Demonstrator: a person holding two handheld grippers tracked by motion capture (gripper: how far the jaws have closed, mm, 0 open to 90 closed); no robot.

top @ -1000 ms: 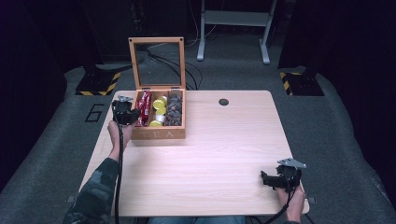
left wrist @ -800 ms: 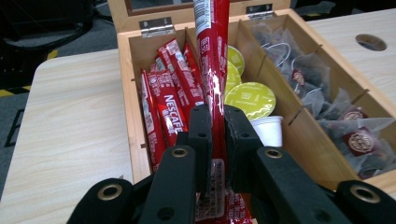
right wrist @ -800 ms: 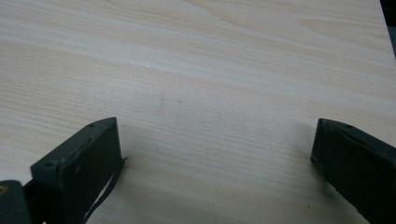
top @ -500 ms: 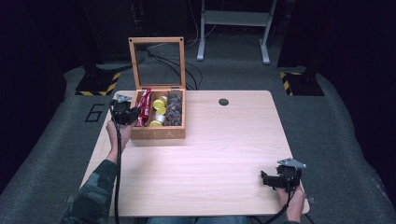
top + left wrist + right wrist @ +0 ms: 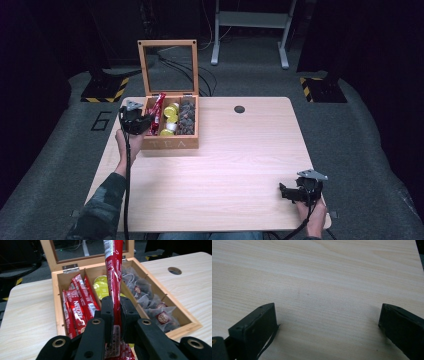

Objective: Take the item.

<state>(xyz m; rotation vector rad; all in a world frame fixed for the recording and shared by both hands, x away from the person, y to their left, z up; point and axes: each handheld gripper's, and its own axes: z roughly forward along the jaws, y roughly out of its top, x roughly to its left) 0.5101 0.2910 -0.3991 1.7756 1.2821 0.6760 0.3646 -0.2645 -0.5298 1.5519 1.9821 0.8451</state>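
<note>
Left gripper (image 5: 115, 315) pinches one red stick (image 5: 114, 272); right gripper (image 5: 327, 322) gapes.

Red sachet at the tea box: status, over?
Left gripper shut on red sachet, above wooden tea box. Right gripper open, empty, over bare table. Nothing in the way.

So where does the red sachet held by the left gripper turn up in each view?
High view: red sachet upper left, above the wooden box's left compartment, at the left gripper.
Left gripper view: centre, upright, pinched between the jaws.
Right gripper view: not in it; bare table, jaws open.
Shared landmark: the wooden box.
</note>
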